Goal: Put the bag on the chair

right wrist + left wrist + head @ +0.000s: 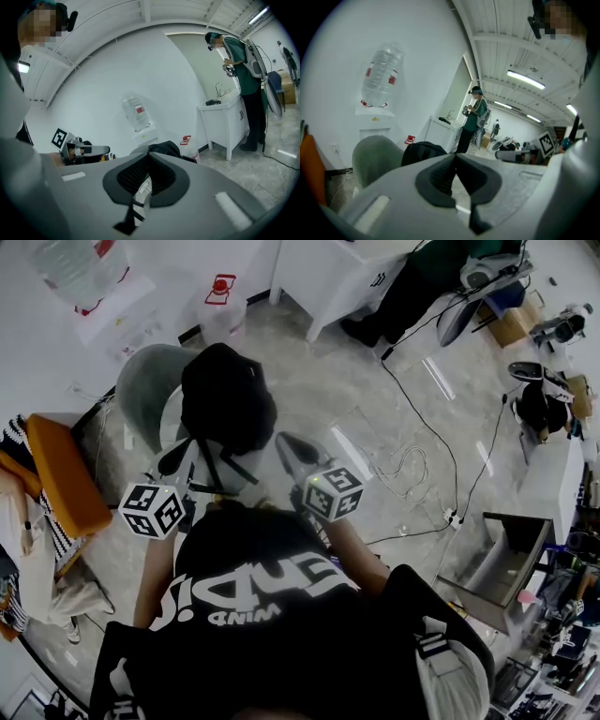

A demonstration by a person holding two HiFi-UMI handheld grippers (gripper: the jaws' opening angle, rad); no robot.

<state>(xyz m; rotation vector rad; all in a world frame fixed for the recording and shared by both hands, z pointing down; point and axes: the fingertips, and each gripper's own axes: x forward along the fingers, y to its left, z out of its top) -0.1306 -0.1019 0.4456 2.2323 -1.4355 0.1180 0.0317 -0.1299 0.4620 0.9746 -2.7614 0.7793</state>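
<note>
One black bag on one grey chair, left claw, right claw, both closed.

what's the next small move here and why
Probably draw both grippers back and stop: the bag already seems to sit on the grey chair, and the left gripper and right gripper are shut, apart from it, with nothing clearly held.

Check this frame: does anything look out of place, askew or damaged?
Nothing serious. The black bag sits on the grey chair, with its straps hanging off toward the person. Loose cables trail across the floor, which looks untidy. Nothing looks spilled or broken.
</note>
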